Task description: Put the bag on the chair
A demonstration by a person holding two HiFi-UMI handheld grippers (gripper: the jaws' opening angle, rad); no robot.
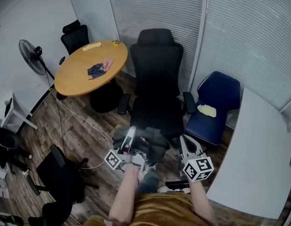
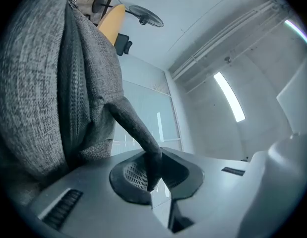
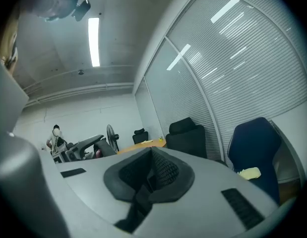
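Head view: the grey bag (image 1: 150,144) hangs low in the centre, just in front of the black chair (image 1: 157,74) and its seat. The left gripper (image 1: 131,134) is at the bag's left side, and the right gripper (image 1: 184,142) is apart to the bag's right

Left gripper view: the jaws are clamped on the bag's strap (image 2: 138,130), and the bag body fills the left of the frame

Right gripper view: the jaws are together with nothing between them, and the chair stands right of centre
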